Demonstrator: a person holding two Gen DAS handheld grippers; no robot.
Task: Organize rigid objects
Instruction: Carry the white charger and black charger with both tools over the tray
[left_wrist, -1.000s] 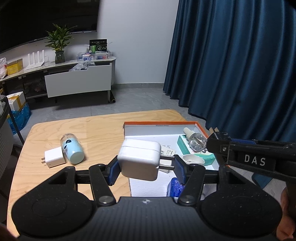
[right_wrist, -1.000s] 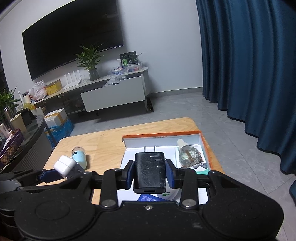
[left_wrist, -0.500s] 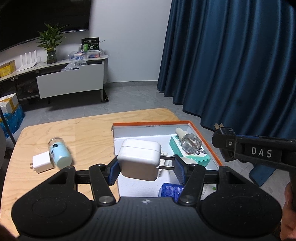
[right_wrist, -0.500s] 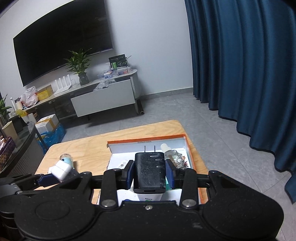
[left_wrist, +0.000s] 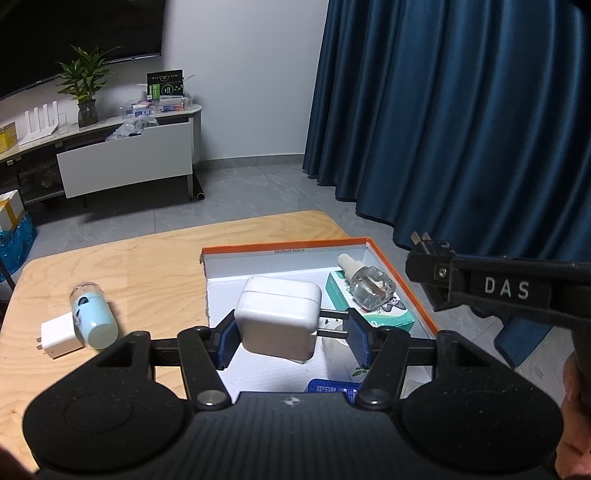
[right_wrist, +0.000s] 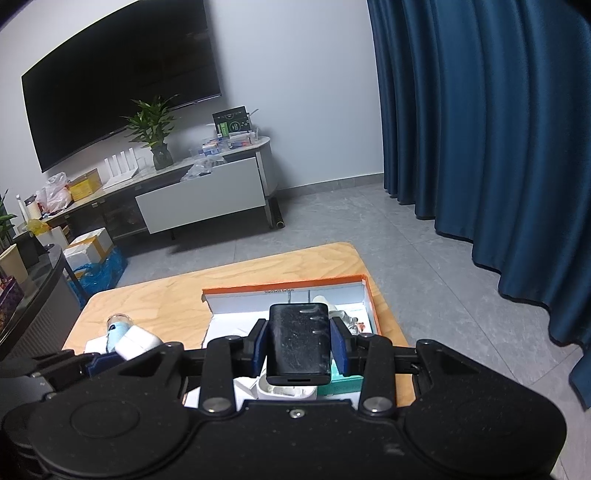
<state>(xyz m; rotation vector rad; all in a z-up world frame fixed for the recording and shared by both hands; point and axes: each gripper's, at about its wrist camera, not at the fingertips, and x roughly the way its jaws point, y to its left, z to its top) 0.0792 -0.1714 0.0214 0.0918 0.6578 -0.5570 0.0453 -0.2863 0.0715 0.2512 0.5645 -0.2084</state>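
My left gripper (left_wrist: 291, 338) is shut on a white charger (left_wrist: 279, 317), its prongs against the right pad, held above the open orange-rimmed box (left_wrist: 284, 246). My right gripper (right_wrist: 298, 345) is shut on a black charger (right_wrist: 298, 341), held above the same box (right_wrist: 284, 287); it shows at the right of the left wrist view (left_wrist: 430, 260). Inside the box lie a clear glass bottle (left_wrist: 367, 282) on a teal carton (left_wrist: 373, 310) and a blue item (left_wrist: 332, 386). On the wooden table (left_wrist: 129, 266), left, lie a small white charger (left_wrist: 59, 338) and a light-blue bottle (left_wrist: 92, 317).
Dark blue curtains (left_wrist: 461, 129) hang behind the table's right side. A TV stand (left_wrist: 122, 162) with a plant (left_wrist: 86, 79) stands across the grey floor. The table's right edge is close beside the box.
Both grippers have moved toward and over the box, each keeping its charger. The right gripper has risen, so the box now sits lower and smaller in its view.
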